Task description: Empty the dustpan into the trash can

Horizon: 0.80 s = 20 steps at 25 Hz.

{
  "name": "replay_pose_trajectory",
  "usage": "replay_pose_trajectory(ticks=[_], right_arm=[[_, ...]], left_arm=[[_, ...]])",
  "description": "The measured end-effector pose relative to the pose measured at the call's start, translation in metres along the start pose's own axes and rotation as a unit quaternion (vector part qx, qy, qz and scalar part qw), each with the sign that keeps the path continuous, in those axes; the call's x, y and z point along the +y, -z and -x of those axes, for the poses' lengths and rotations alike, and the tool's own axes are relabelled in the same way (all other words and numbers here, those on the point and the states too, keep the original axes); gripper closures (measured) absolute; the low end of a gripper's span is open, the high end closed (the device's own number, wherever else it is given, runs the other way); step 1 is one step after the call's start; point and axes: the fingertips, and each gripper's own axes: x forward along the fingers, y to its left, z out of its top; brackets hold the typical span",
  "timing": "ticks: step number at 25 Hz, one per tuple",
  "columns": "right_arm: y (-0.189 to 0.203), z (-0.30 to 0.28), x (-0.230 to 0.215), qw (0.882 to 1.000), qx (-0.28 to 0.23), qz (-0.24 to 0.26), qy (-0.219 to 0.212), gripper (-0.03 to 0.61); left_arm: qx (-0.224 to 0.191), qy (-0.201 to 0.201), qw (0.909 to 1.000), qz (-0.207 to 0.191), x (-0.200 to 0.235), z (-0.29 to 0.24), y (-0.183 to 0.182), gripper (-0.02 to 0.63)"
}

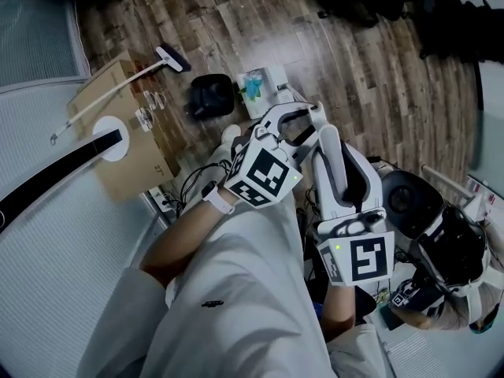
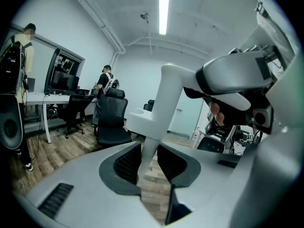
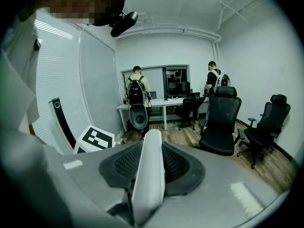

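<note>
A white long-handled dustpan (image 1: pixel 262 87) with blue-green litter in it hangs over the wooden floor, right beside the black trash can (image 1: pixel 211 95). Its white handle (image 1: pixel 331 164) rises toward me. My left gripper (image 1: pixel 302 119) is shut on the lower part of the handle (image 2: pixel 148 152). My right gripper (image 1: pixel 328 138) is shut on the handle's upper end (image 3: pixel 149 177), just behind the left one. In the right gripper view the left gripper's marker cube (image 3: pixel 95 138) shows at lower left.
A broom (image 1: pixel 115 91) lies across a cardboard box (image 1: pixel 132 153) to the left of the can. A black round device (image 1: pixel 409 198) sits at the right. Black office chairs (image 3: pixel 221 123), a desk (image 3: pixel 156 103) and people stand farther off in the room.
</note>
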Motion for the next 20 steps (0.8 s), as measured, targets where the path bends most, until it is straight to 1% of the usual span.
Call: replay_pose_trajectory(ticks=[5, 8, 14, 20], right_arm=[[-0.019, -0.009, 0.016, 1.000, -0.003, 0.016, -0.025, 0.439], [-0.029, -0.015, 0.025, 0.999, -0.003, 0.018, -0.041, 0.439], [-0.038, -0.025, 0.055, 0.997, -0.009, 0.036, -0.064, 0.440], [-0.051, -0.040, 0.082, 0.994, -0.011, 0.056, -0.097, 0.440]], left_arm=[[-0.015, -0.030, 0.9993, 0.016, 0.016, 0.018, -0.012, 0.508], [-0.021, -0.045, 0.9984, 0.024, 0.026, 0.028, -0.019, 0.508], [-0.034, -0.077, 0.9958, 0.034, 0.045, 0.057, -0.020, 0.508], [-0.049, -0.108, 0.9919, 0.045, 0.068, 0.084, -0.023, 0.508]])
